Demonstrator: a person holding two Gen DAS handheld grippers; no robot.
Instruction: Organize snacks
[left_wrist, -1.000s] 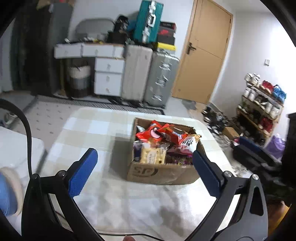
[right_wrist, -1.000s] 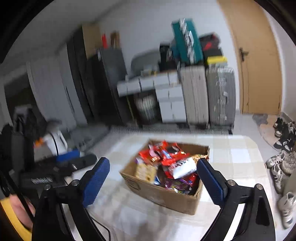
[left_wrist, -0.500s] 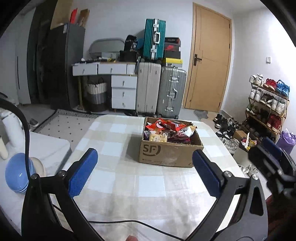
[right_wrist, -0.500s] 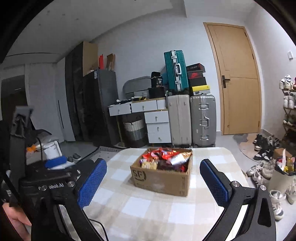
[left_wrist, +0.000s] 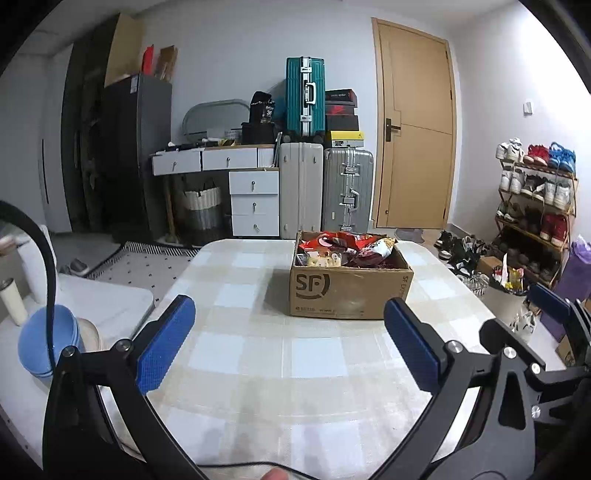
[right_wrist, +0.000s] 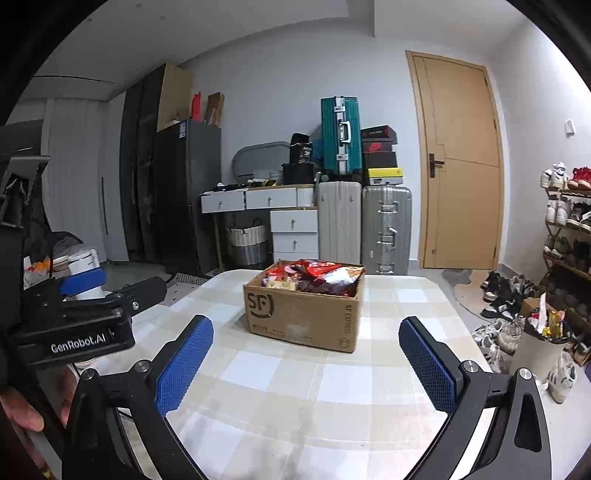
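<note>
An open cardboard box (left_wrist: 349, 288) marked SF stands on the checked tablecloth (left_wrist: 258, 354), filled with several snack packets (left_wrist: 343, 247), mostly red. The box also shows in the right wrist view (right_wrist: 303, 314), with the snack packets (right_wrist: 317, 275) heaped inside. My left gripper (left_wrist: 288, 339) is open and empty, low over the table, well short of the box. My right gripper (right_wrist: 306, 354) is open and empty, also short of the box. The left gripper's body (right_wrist: 74, 325) shows at the left of the right wrist view.
Beyond the table stand suitcases (left_wrist: 325, 192), a white drawer desk (left_wrist: 236, 184), a dark cabinet and a wooden door (left_wrist: 417, 133). A shoe rack (left_wrist: 535, 206) and shoes lie to the right. Blue bowls (left_wrist: 48, 343) sit at the left.
Both grippers have pulled back and dropped lower, away from the box; the view went from looking down into the box to a level view of its side. Both stay open.
</note>
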